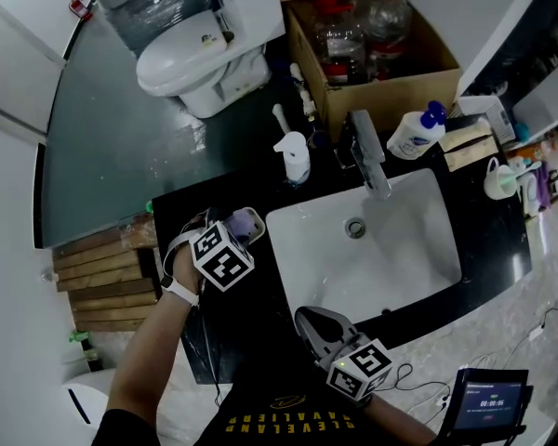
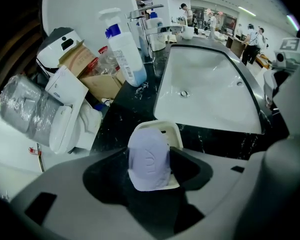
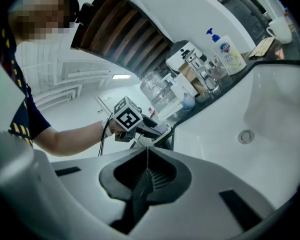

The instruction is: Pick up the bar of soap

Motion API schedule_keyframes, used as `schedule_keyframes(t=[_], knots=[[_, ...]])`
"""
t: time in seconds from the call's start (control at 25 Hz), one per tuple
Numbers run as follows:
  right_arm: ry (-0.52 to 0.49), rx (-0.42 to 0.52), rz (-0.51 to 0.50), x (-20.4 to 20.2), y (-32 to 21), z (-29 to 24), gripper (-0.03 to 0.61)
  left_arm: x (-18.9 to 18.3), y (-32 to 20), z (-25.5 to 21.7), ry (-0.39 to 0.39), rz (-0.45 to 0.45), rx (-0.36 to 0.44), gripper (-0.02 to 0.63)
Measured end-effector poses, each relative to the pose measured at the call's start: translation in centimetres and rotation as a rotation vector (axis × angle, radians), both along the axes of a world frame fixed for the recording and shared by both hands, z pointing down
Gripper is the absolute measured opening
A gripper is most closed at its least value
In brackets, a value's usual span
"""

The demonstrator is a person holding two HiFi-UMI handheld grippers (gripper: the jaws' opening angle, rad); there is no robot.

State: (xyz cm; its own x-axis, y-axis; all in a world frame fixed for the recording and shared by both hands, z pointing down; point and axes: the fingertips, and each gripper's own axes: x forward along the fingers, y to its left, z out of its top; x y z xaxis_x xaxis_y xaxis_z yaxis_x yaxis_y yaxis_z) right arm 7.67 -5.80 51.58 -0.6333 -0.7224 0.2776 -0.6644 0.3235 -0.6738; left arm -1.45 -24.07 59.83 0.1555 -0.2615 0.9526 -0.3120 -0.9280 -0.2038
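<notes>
The lavender bar of soap (image 2: pixel 149 156) rests on a white soap dish (image 2: pixel 163 128) on the black counter, left of the sink. My left gripper (image 2: pixel 149 170) has the bar between its jaws, and both jaws lie flush against the bar's sides. In the head view the soap (image 1: pixel 245 221) shows just past the left gripper (image 1: pixel 240 229). My right gripper (image 3: pixel 147 154) is shut with nothing in it. It hovers at the counter's near edge (image 1: pixel 309 318), apart from the soap. The right gripper view shows the left gripper's marker cube (image 3: pixel 127 118).
A white sink (image 1: pixel 418 249) with a faucet (image 1: pixel 367 151) fills the counter's middle. A pump bottle (image 1: pixel 296 156) stands behind the soap dish. A toilet (image 1: pixel 200 59) and a cardboard box of bottles (image 1: pixel 391 86) lie beyond. A small screen (image 1: pixel 488 402) sits at the near right.
</notes>
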Motion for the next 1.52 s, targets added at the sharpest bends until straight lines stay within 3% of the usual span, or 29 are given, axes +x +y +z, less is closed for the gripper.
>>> schedule_keyframes(t=[0.36,0.68,1.08,1.52], knots=[[0.010,0.006,0.003,0.0,0.4,-0.4,0.018,-0.1,0.2,-0.1,0.031,-0.006,0.019,0.268],[0.030,0.013,0.001,-0.6,1.2,-1.4,0.018,-1.4,1.0,-2.6,0.149,-0.064,0.058,0.267],[0.056,0.048,-0.026,-1.3,1.3,-2.2,0.018,-1.4,2.4,-8.2,0.474,-0.217,0.072,0.265],[0.092,0.102,-0.047,-2.6,1.7,-4.4,0.018,-1.7,9.5,-13.6,0.943,-0.397,-0.065,0.265]])
